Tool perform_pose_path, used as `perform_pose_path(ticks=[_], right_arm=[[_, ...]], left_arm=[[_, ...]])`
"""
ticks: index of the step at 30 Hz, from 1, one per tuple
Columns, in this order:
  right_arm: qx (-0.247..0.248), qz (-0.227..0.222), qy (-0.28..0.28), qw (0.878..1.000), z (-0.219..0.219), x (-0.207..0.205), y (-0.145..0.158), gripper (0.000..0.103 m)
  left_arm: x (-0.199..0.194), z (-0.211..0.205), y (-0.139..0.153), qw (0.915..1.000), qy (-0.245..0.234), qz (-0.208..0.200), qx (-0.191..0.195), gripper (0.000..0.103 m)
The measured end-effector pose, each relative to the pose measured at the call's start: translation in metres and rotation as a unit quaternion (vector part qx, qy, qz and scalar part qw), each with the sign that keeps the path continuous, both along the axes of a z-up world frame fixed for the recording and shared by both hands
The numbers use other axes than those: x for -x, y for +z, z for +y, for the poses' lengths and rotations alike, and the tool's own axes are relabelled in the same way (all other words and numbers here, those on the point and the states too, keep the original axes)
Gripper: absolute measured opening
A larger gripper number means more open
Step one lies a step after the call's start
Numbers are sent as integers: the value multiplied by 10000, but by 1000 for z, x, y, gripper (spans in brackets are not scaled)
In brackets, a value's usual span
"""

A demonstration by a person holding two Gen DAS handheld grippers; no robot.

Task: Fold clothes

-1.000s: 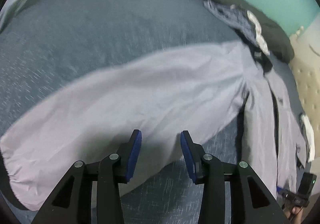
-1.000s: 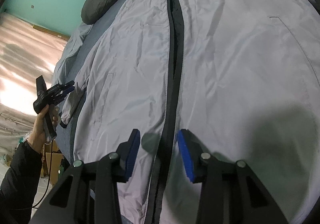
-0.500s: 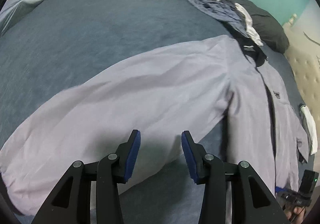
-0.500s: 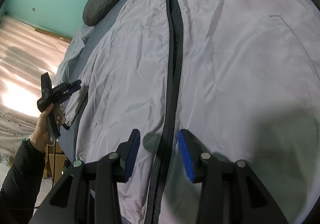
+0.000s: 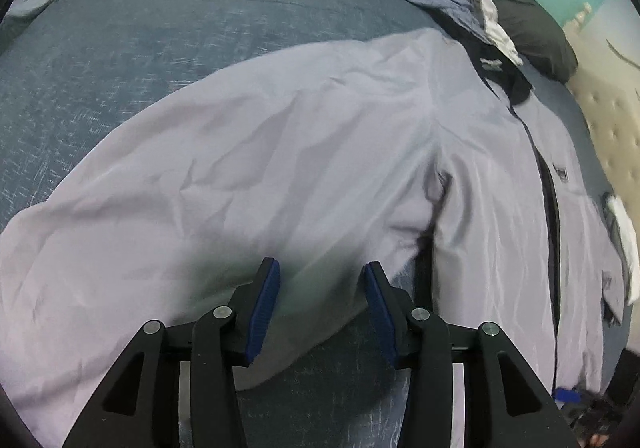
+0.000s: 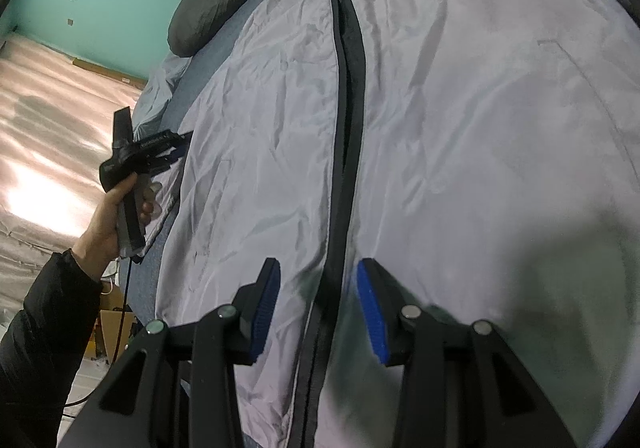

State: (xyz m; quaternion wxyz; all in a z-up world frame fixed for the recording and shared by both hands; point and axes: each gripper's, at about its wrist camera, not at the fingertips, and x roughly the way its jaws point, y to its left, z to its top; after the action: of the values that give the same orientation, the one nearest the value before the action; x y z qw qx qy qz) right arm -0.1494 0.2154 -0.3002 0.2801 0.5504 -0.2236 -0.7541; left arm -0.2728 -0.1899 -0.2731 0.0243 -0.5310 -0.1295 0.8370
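Your left gripper (image 5: 320,300), jaws opening and empty, hovers over the sleeve (image 5: 224,184), which runs leftward from the jacket (image 6: 460,120) laid flat on the bed (image 5: 180,28). Your right gripper (image 6: 316,300), half-open and empty, straddles the zip (image 6: 348,128), farther from the sleeve.

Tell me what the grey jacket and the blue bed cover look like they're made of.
Grey jacket: probably thin nylon or polyester shell; it has a slight sheen and fine, sharp creases. Blue bed cover: seemingly a matte woven or brushed fabric, heathered with pale flecks and no shine. Neither can be confirmed by sight.
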Motion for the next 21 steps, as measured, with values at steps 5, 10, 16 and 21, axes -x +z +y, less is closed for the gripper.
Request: perform_pose_path(ticks=[5,10,16,21], right_arm=[[53,113,-18,9999,0,-1,6,41],[68,100,-101,9999,2,1,6,41],[115,141,-152,9997,4,2,9,41],[142,141,-178,9996,5,4,9,41]], left_arm=[[-13,5,17,9997,-85,189,-90,54],[-27,10,24,9975,-59,173,-687,56],[-38,36,16,9943,-255,36,-1036,57],[-48,54,1,9922,-524,-274,-1095,24]])
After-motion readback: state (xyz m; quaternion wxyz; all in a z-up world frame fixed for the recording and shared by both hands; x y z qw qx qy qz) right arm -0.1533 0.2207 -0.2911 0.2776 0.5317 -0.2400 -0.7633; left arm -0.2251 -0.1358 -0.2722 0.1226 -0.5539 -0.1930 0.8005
